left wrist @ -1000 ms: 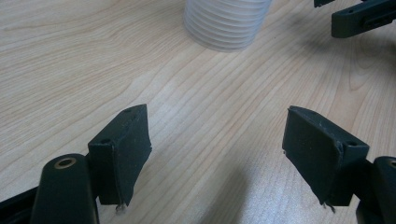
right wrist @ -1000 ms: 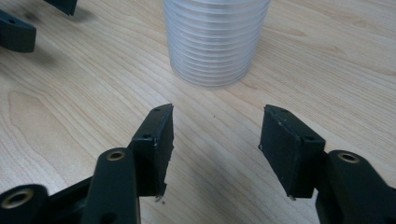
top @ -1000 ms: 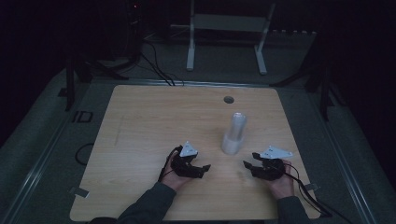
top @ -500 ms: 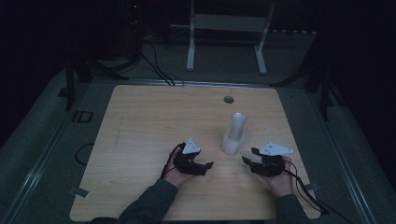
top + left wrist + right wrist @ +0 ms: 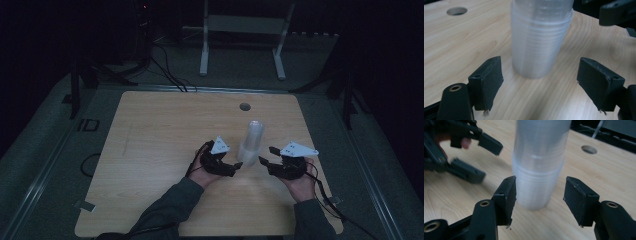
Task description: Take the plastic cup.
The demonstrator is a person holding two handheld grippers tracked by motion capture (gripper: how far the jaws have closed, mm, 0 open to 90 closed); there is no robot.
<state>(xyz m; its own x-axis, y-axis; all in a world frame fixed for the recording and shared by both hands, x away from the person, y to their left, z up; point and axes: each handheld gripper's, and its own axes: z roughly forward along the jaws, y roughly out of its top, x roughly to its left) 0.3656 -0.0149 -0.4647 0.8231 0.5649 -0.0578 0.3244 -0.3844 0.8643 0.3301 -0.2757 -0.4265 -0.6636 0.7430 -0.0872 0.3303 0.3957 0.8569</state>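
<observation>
Upright on the pale wooden surface (image 5: 150,150), right of its middle and nearer the front edge than the round hole (image 5: 244,106) behind it: a stack of clear plastic cups (image 5: 251,142), nested mouth down, untouched on every side. To its left in the high view, the left tongs (image 5: 234,168), held in the left hand (image 5: 202,175) and aimed toward the foot of the stack, just beside it but apart from it. To its right, the right tongs (image 5: 266,156), held in the right hand (image 5: 300,185) and aimed at the stack from the other side, likewise near and without contact. Seen along the left tongs (image 5: 540,72) in the left gripper view: both black pads wide apart, having just been opening, with the stack of clear plastic cups (image 5: 540,42) standing beyond them in line with the gap, bare wood showing between each pad and the plastic; nothing clamped. At the top right corner of that view, part of the other tool, dark and blurred. Seen along the right tongs (image 5: 540,185) in the right gripper view: pads apart too, though by less, with the stack of clear plastic cups (image 5: 539,170) just ahead of the gap and no pad pressing on it; nothing gripped. Farther off at the upper left there, the left tongs (image 5: 474,152), spread and blurred. Beyond the surface in the high view, dim grey floor (image 5: 50,150) and cables (image 5: 165,70).
</observation>
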